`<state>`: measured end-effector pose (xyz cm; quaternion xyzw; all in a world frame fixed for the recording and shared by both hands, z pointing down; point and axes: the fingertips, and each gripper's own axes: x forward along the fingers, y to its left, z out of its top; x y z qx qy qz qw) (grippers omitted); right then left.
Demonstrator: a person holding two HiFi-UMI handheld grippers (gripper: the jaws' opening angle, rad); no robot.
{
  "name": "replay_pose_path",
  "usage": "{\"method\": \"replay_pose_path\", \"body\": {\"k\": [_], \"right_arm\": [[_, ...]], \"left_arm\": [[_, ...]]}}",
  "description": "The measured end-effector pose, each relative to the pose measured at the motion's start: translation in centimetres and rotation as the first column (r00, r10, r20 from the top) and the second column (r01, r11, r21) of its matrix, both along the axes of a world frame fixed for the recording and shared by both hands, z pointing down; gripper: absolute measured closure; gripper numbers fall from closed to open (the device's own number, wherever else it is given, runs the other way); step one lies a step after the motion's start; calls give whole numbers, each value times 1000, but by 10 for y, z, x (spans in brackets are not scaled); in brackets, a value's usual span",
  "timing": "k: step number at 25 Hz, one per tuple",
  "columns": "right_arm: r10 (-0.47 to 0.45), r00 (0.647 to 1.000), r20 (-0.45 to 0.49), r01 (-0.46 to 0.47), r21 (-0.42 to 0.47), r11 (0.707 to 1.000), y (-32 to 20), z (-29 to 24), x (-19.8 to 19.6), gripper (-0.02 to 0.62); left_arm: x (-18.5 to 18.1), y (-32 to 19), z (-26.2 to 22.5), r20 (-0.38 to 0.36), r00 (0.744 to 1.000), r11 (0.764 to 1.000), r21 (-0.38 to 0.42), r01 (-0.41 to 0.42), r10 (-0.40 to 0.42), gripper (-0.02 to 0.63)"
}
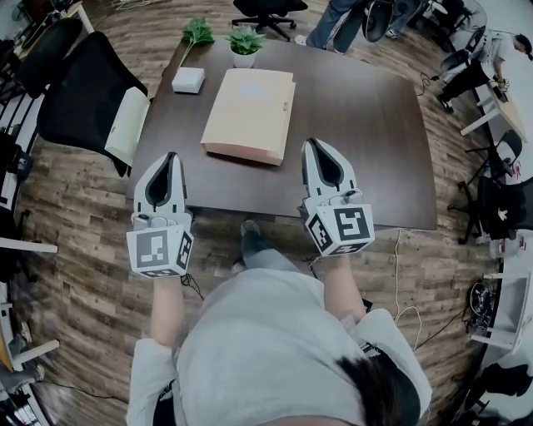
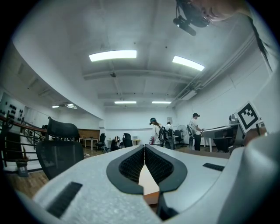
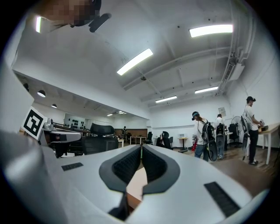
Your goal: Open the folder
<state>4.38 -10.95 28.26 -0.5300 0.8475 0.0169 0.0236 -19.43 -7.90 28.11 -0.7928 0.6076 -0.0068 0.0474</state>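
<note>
Tan folder lies closed just ahead, between left gripper and right gripper, both pressed together and empty, its long axis running away from them.

Wood-plank floor thru-out. Dark brown table mid-room w/ black mesh office chair at its left edge, another black chair at far end. White desk far right. White walls & ceiling, long strip lights lit. Ppl standing in bkgd.
</note>
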Motion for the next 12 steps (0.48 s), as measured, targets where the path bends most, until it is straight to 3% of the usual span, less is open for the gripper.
{"method": "replay_pose_path", "body": {"k": [12], "right_arm": [[-5, 1000, 9, 5, 10, 1000, 14, -7, -5, 578]], "left_arm": [[-5, 16, -1, 0, 1000, 1000, -1, 7, -7, 595]]}}
